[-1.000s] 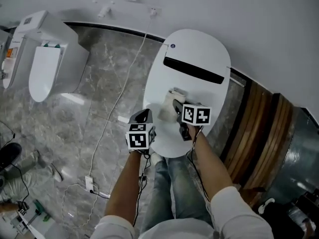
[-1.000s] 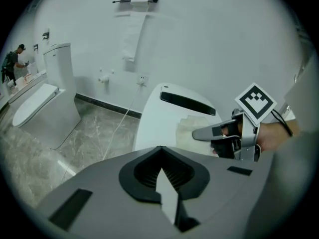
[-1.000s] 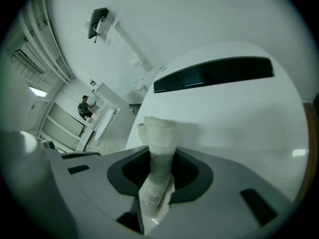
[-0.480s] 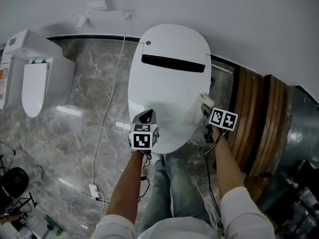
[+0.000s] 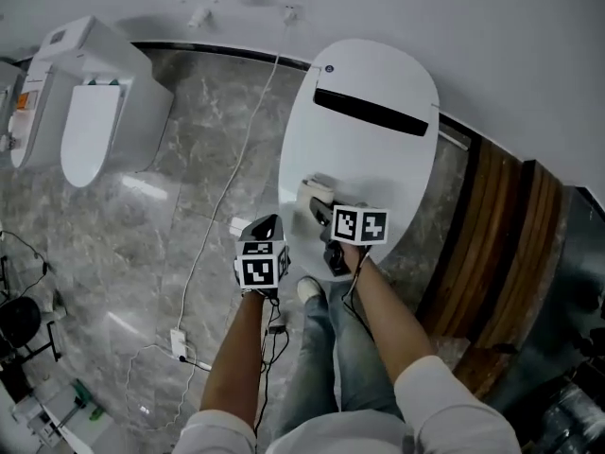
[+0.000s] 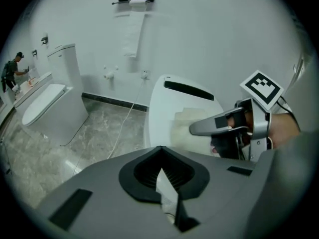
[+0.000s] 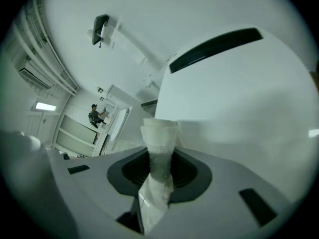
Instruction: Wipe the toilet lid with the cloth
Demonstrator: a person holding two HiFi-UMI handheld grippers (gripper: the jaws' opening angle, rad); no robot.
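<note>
Evidently pinched the cloth (image 7: 158, 133) in the right tool (image 5: 319, 208), pressed against the toilet lid (image 5: 378, 164) for wiping; held the left tool (image 5: 266, 227) shut, empty, just beside the lid.

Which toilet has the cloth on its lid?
The near toilet with the black slot, where the right gripper holds the cloth; the left toilet is bare.

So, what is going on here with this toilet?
A person holds a gripper in each hand over a closed white toilet lid. The right gripper is shut on a pale cloth and holds it against the near left part of the lid, as in wiping. The left gripper is shut and hangs off the lid's left front edge, above the marble floor.
</note>
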